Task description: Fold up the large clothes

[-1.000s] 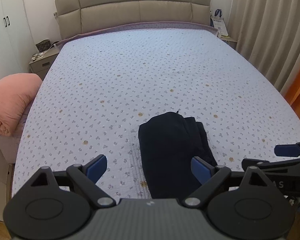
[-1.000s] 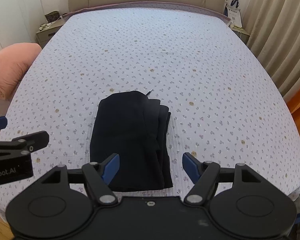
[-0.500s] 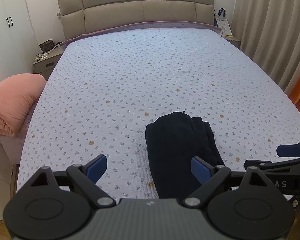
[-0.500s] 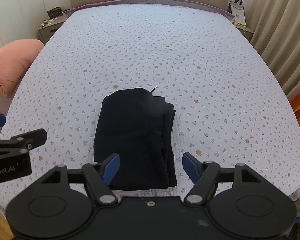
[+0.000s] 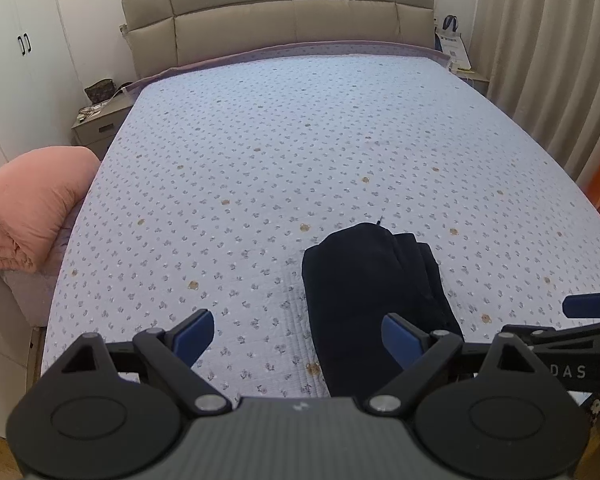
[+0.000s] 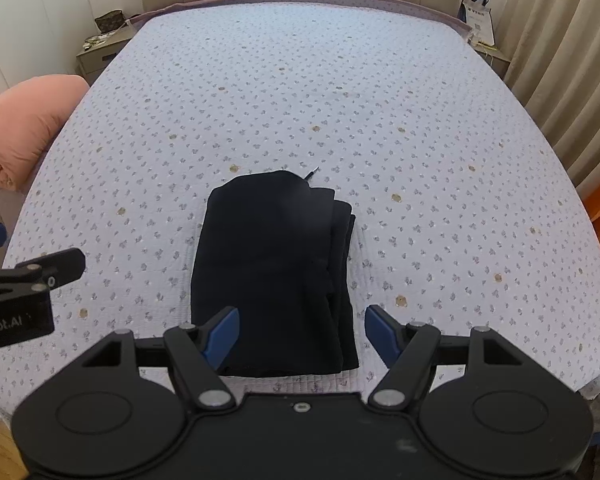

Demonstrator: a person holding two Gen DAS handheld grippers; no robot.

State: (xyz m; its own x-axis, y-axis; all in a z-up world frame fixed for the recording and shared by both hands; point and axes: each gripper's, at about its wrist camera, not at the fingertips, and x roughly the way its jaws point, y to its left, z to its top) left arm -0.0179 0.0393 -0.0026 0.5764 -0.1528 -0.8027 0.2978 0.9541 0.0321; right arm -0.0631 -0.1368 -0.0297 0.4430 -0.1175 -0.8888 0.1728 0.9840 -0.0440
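A dark folded garment (image 6: 276, 264) lies on the bed (image 6: 300, 100) near its foot edge, a tidy rectangle with layered folds stepped along its right side and a small thread or tag poking out at its far corner. In the right wrist view the right claw (image 6: 302, 336) hangs above the near end of the garment with its blue-padded fingers (image 6: 222, 334) spread wide apart and nothing between them; the pads do not touch the cloth. In the left wrist view the left claw (image 5: 296, 336) stands likewise wide apart and empty, over the flowered bedspread just left of the garment, its right finger overlapping the garment's near corner in the picture. Each claw shows at the edge of the other's view. No true container is in sight; a small brown bag (image 5: 100, 90) sits on the nightstand (image 5: 96, 124) left of the padded headboard (image 5: 284, 16), and a white paper bag (image 5: 454, 46) stands at the far right corner by the curtain (image 5: 548, 60). A folded pink quilt (image 5: 28, 204) rests beside the bed on the left. Against the picture of a second ago, the garment sits a little lower and farther right in the left view and the headboard shows more fully, so the views have drawn back slightly; the garment's shape and both claws' spread are unchanged.
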